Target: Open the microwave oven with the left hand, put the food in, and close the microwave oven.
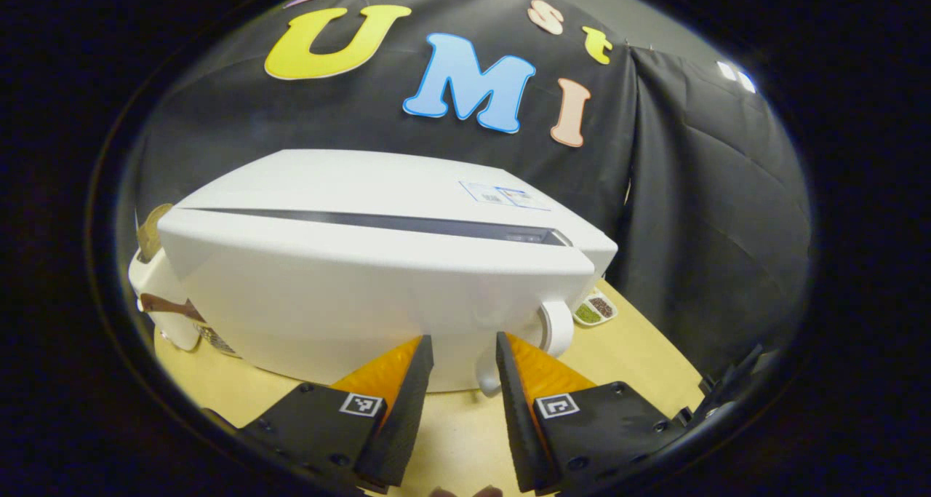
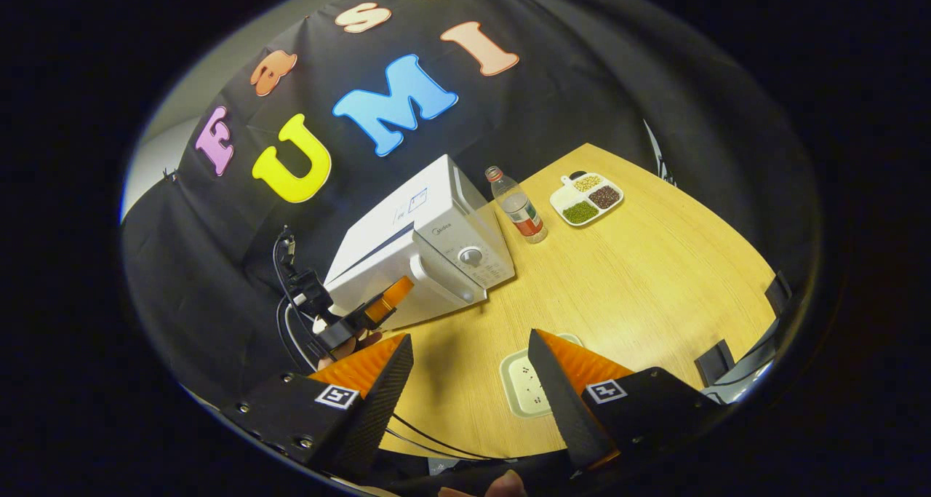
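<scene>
The first step was in hand: the microwave (image 2: 418, 253) stood shut at the back left of the table (image 2: 654, 264), and the left gripper (image 1: 463, 351) had its fingers spread wide just in front of the door (image 1: 378, 308), gripping nothing. From the right gripper view that same gripper (image 2: 378, 309) hovered by the door's lower front, close to the long handle (image 2: 436, 282) beside the control panel (image 2: 473, 253). The next move, as I judged it, called for closing on or hooking that handle and pulling so the door swung out; whether the fingers already touched the door could not be told. The right gripper (image 2: 469, 359) hung spread and empty over the near table, above a small pale plug board (image 2: 525, 386). The food sat well apart at the far right, a white divided tray (image 2: 586, 199) holding green, dark and tan grains. A clear bottle (image 2: 518, 206) with a red label stood just beside the microwave. The oven's shell looked smooth, glossy and hard, with rounded edges and a round knob (image 2: 471, 255); the table was pale wood-grain laminate.
</scene>
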